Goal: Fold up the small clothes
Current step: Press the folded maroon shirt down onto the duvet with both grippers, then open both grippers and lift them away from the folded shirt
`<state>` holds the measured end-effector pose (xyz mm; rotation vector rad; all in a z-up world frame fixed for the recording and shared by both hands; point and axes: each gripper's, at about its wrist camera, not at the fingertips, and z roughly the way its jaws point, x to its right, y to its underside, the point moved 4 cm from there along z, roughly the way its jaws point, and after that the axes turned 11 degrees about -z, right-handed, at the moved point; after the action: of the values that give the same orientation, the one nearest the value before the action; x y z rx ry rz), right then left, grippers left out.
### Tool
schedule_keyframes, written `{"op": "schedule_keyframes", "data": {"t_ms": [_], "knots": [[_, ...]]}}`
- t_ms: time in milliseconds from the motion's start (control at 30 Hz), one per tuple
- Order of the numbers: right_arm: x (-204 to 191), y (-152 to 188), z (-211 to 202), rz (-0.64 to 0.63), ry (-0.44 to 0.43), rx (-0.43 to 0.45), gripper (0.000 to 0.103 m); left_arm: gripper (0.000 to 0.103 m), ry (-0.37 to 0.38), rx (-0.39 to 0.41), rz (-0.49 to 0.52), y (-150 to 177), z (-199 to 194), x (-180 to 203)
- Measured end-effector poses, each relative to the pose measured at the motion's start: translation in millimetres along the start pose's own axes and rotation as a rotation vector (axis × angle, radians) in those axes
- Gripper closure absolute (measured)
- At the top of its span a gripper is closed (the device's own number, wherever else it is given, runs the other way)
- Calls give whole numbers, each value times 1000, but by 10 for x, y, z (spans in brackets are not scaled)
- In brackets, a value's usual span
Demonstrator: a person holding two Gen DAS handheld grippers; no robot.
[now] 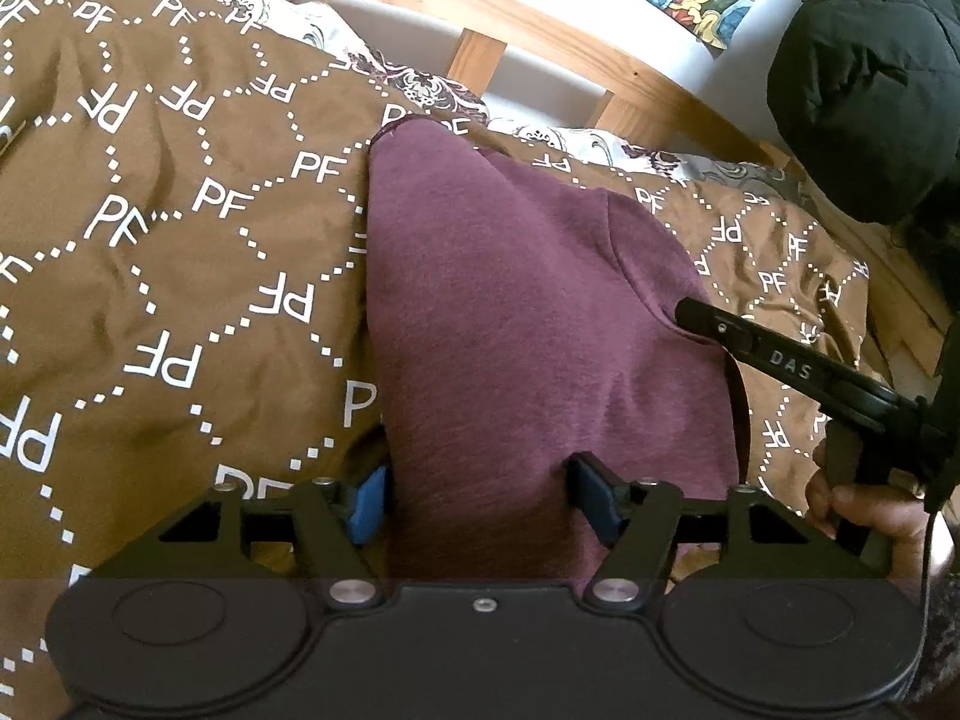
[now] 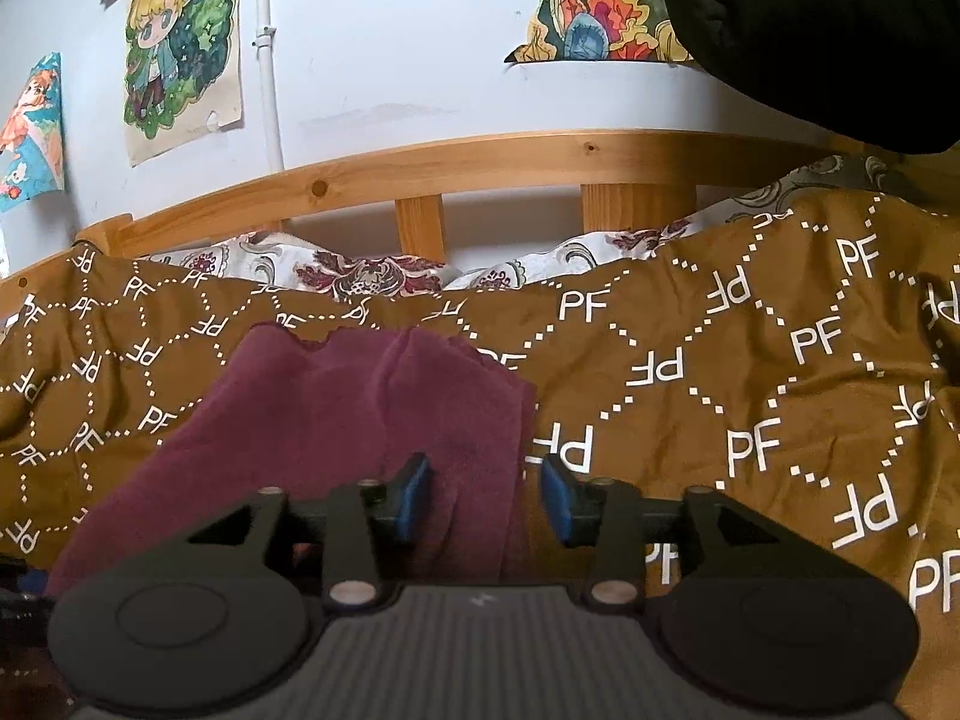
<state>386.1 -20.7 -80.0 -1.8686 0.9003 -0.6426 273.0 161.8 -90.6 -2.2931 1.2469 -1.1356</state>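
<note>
The purple cloth [image 1: 540, 324] lies folded on the brown blanket [image 1: 150, 276] on the bed, near the wooden rail [image 1: 540, 18] at 12 o'clock. The left tool [image 1: 477, 498] is open wide. The cloth sits between its 2 blue pads [image 1: 367, 501], but they do not squeeze it. The right tool [image 2: 486, 501] is about half open and holds nothing; the cloth's edge lies between its pads at 9 o'clock. The blanket is soft and lumpy, so the fold could slide open. A tool pulling back could also snag the edge and drag it.
</note>
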Motion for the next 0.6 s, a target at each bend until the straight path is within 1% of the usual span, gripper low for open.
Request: {"op": "schedule_keyframes", "data": {"t_ms": [67,100,167,200,233,267,300,333,367,433,467,533,600], "knots": [[10,-2,-23,-5,1,3,40,26,-13,6,-4,-4,-12,-1],[13,-3,-37,-6,3,4,38,22,-22,10,-9,-11,-23,-5],[26,-3,-57,-5,4,5,29,18,-37,19,-22,-31,-53,-4],[32,-2,-66,-6,7,3,27,15,-41,26,-30,-46,-76,-3],[37,-3,-76,-5,12,2,22,13,-45,33,-35,-61,-95,6],[46,-1,-96,0,16,4,14,10,-51,44,-37,-75,-124,14],[55,0,-113,5,15,9,10,9,-59,55,-36,-83,-154,26],[57,2,-142,13,13,20,2,9,-68,68,-30,-91,-188,43],[56,6,-177,21,13,32,1,8,-79,79,-20,-94,-219,57],[49,2,-223,18,14,44,1,5,-111,114,1,-92,-288,91],[36,-1,-243,10,14,44,1,1,-129,135,11,-95,-324,111],[24,-12,-284,4,16,45,1,1,-159,173,33,-106,-400,157],[17,-29,-348,6,14,54,1,1,-172,197,52,-119,-464,198]]}}
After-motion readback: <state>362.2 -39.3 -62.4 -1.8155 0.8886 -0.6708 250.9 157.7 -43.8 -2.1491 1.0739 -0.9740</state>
